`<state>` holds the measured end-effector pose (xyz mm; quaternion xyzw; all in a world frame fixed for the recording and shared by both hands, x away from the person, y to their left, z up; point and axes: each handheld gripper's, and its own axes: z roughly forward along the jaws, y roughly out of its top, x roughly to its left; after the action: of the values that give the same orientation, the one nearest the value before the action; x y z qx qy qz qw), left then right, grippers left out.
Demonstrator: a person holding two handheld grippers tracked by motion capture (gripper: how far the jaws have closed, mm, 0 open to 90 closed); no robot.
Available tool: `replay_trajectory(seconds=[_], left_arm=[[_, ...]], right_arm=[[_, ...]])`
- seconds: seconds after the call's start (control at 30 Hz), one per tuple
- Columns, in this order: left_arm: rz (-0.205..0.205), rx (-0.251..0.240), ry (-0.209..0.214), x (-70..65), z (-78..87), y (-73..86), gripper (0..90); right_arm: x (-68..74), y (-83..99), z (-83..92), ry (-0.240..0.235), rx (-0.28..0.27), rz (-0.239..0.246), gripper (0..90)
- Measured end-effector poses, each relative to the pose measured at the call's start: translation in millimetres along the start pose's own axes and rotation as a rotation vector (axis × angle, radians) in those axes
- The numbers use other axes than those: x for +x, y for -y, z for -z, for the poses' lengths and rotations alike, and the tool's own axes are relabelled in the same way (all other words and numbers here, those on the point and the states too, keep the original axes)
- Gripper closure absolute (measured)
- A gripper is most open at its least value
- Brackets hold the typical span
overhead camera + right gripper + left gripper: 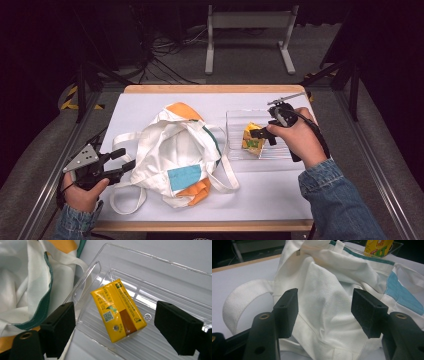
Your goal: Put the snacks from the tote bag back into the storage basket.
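So the yellow juice carton (117,312) sits in the clear plastic tray (160,267) on the right half of the table (280,195), lying tilted with its straw-hole top facing up. The right tongs (115,330) hover over it, spread wide, with the carton between the two black jaws but nothing touching it; there's clear daylight on both sides. From the high view the person's right hand (295,137) covers most of those tongs (260,134), and the carton (253,138) is just a small yellow-green blob, so no chance of reading the print there. Over on the left, the left tongs (120,162) rest low at the edge of the white tote bag (175,150), which lies crumpled mid-table, just beside the tray. Up close, the left tongs (324,310) are half spread with a fold of the bag's cloth (329,290) bunched up between the jaws, but I honestly can't tell whether the pads press on it. The bag has blue, orange and teal bits, and whatever's inside it is hidden. One handle loop (242,297) lies flat on the table.
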<state>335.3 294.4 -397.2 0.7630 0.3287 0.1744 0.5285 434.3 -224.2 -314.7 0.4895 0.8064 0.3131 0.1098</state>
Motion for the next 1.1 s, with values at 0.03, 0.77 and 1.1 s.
replay_trajectory(seconds=[0.03, 0.77, 1.1], left_arm=[[0.000, 0.000, 0.000, 0.0, 0.0, 0.0, 39.6], [0.011, 0.001, -0.002, 1.7, 1.4, 1.4, 39.6], [0.018, -0.005, -0.005, 1.7, 1.8, 1.7, 39.6]], right_arm=[[0.0, 0.0, 0.0, 0.000, 0.000, 0.000, 17.6], [4.7, -8.4, -48.4, 0.054, 0.122, 0.052, 22.6], [4.9, -12.2, -48.4, 0.036, 0.192, 0.149, 48.4]])
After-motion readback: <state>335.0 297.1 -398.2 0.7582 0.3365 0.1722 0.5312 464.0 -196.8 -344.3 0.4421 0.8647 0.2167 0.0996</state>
